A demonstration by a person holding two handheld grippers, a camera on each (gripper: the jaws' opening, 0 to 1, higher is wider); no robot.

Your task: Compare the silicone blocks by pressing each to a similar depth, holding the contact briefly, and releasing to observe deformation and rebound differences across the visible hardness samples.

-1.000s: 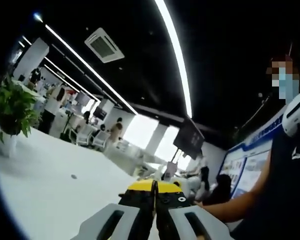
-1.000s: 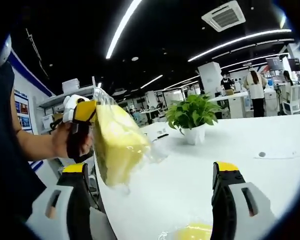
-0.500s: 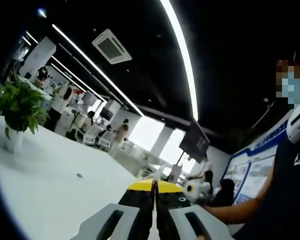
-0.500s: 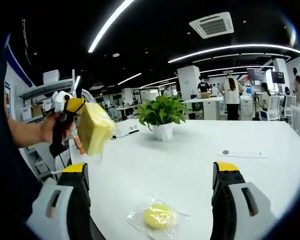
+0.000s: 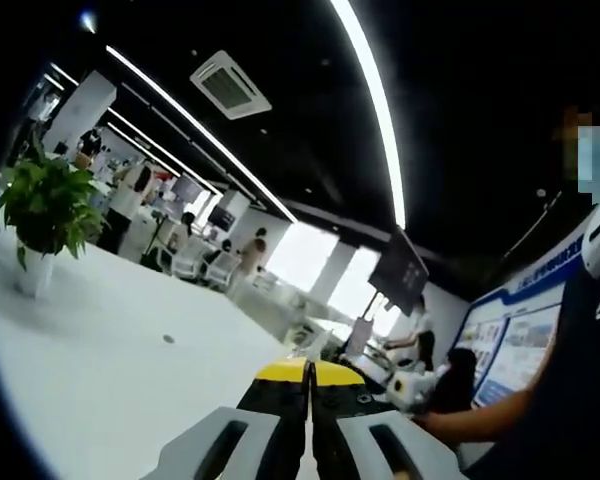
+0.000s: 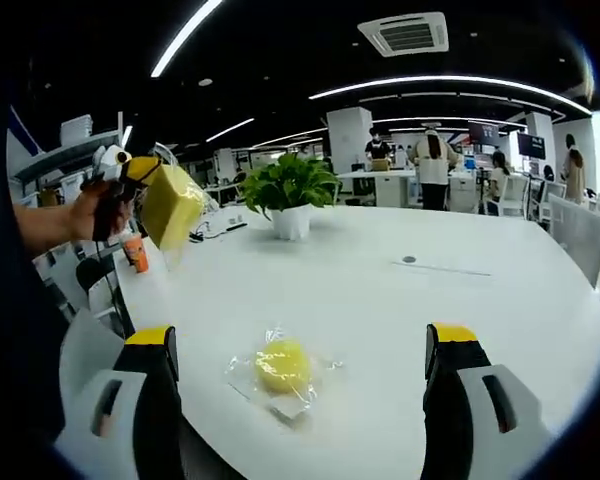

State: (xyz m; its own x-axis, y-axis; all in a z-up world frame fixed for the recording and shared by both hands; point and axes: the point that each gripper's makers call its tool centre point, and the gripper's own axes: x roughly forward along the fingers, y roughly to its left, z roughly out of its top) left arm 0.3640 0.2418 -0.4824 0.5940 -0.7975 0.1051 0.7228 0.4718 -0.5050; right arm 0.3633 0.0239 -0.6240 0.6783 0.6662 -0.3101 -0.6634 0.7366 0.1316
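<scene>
**Holding one yellow block aloft, one yellow piece on the table**

Two yellow silicone samples show in the right gripper view. A pale yellow, block-shaped silicone piece in a clear plastic wrap [image 6: 172, 205] hangs off the table at far left, clamped in the left gripper [image 6: 130, 172], whose yellow-tipped jaws sit together in its own view [image 5: 309, 385]. A small round yellow silicone piece in a crinkled clear bag [image 6: 281, 366] lies on the white round table [image 6: 460, 300], near its front edge, between the right gripper [image 6: 300, 400] jaws, which stand wide apart and touch nothing. One green potted plant in a white pot [image 6: 289, 192] stands far back on the table.
</scene>
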